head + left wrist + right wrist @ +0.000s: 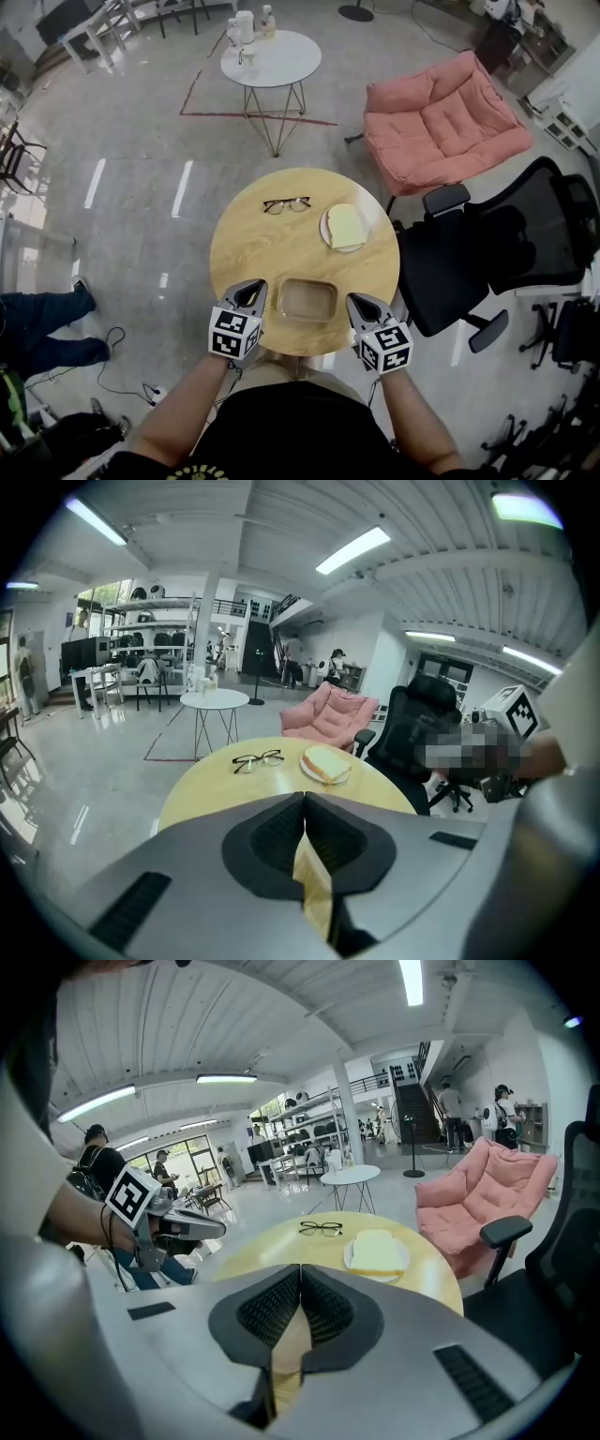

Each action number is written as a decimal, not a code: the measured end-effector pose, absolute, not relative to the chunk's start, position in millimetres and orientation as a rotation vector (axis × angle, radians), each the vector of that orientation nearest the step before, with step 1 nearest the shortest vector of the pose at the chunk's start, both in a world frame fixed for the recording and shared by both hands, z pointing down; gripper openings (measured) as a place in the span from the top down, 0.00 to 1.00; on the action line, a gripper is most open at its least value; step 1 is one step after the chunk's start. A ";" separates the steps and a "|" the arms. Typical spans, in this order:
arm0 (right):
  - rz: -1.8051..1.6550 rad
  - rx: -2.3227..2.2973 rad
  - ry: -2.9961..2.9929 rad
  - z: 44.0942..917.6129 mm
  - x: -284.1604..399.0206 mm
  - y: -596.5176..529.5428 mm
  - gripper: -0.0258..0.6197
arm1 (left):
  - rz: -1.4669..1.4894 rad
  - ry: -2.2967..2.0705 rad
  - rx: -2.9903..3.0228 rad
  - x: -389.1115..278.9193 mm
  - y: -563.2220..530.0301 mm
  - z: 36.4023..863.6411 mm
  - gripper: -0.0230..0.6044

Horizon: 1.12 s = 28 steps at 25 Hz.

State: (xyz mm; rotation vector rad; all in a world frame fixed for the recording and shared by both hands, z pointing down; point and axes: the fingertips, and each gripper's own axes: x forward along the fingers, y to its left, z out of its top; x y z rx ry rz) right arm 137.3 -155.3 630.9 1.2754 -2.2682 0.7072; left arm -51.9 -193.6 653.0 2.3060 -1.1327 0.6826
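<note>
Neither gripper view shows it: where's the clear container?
In the head view, the clear container sits at the near edge of the round table, between the left claw and right claw.

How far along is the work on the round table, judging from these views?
Done: nothing visible; the clear container looks empty and the bread slice lies on its plate. In hand: nothing; the left hand-held gripper and right hand-held gripper flank the container, jaws together, empty. Left: apparently all the handling.
</note>
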 end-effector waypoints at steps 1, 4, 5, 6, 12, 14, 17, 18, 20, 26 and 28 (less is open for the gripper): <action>0.720 1.265 -2.259 636.6 136.9 -153.9 0.93 | 0.700 -1.116 2.292 -51.4 -191.6 659.4 0.94; 0.771 1.247 -2.236 651.4 135.6 -150.8 0.93 | 0.703 -1.073 2.241 -50.8 -186.4 674.0 0.94; 0.791 1.244 -2.232 655.3 134.7 -150.0 0.93 | 0.698 -1.059 2.225 -50.5 -184.7 677.9 0.94; 0.808 1.241 -2.228 659.1 133.8 -149.3 0.92 | 0.696 -1.042 2.214 -49.8 -182.6 682.3 0.93; 0.884 1.222 -2.188 682.7 132.0 -145.0 0.88 | 0.749 -0.947 2.190 -44.2 -171.0 705.9 0.93; 0.918 1.210 -2.175 690.2 131.6 -143.6 0.86 | 0.753 -0.930 2.181 -42.8 -169.4 710.2 0.93; 0.956 1.193 -2.158 699.8 130.7 -141.6 0.85 | 0.747 -0.903 2.171 -40.3 -167.7 714.1 0.83; 0.962 1.191 -2.150 702.9 130.9 -140.9 0.84 | 0.751 -0.897 2.166 -40.0 -167.1 715.8 0.81; 0.973 1.187 -2.134 709.7 132.2 -139.8 0.84 | 0.759 -0.891 2.153 -40.4 -166.1 720.4 0.81; 1.040 1.187 -2.075 728.0 137.7 -139.2 0.82 | 0.729 -0.851 2.086 -38.0 -163.5 730.0 0.77; 1.059 1.186 -2.063 733.5 137.6 -139.9 0.82 | 0.735 -0.837 2.078 -37.2 -162.5 733.2 0.77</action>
